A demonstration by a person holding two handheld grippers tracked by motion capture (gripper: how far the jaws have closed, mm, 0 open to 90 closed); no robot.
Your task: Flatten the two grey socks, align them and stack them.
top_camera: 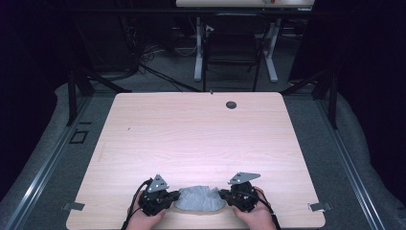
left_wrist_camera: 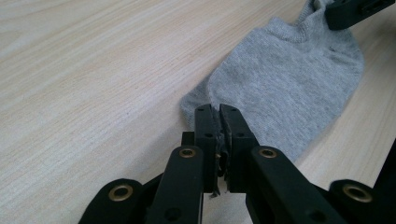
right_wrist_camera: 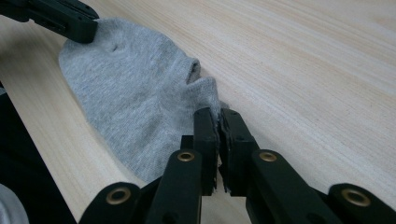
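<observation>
A grey sock (top_camera: 199,199) is lying flat between the two claws, close to the desk's (top_camera: 191,134) near edge. The left claw (left_wrist_camera: 219,111) is pinching one end of it and the right claw (right_wrist_camera: 218,114) the other — jaws nearly pressed together on fabric. Beyond both claws the bare desk is stretching wide toward its far edge.

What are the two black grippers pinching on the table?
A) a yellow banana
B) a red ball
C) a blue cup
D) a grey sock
D: the left gripper and the right gripper each pinch one end of a grey sock lying flat on the wooden table.
</observation>
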